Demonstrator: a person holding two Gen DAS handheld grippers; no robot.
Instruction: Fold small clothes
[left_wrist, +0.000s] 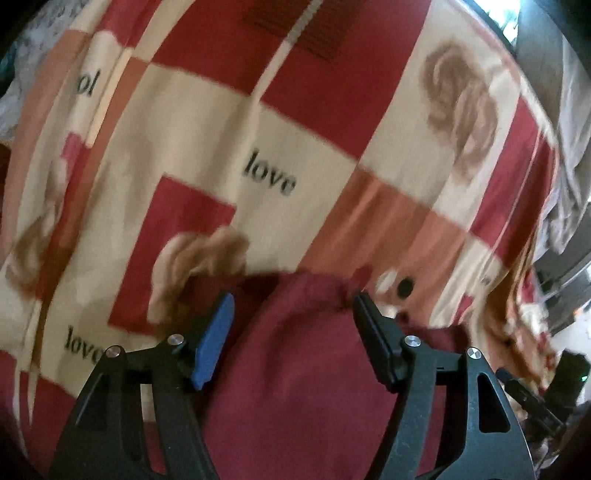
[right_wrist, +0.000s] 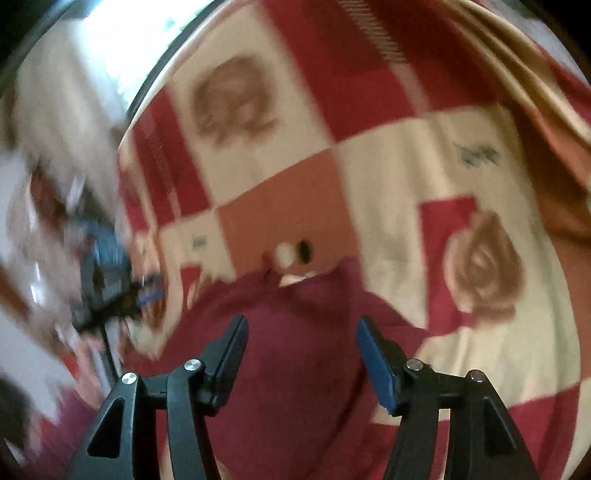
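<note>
Both the left gripper (left_wrist: 293, 304) and right gripper (right_wrist: 301, 328) gape wide over the maroon garment (left_wrist: 295, 369) (views blurred).

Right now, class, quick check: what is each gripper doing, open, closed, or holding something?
Left gripper: open, holding nothing, above the maroon garment.
Right gripper: open, holding nothing, above the same garment.

Black tongs (left_wrist: 293, 314), silver screws, one blue pad apiece, seemingly rubber.
</note>
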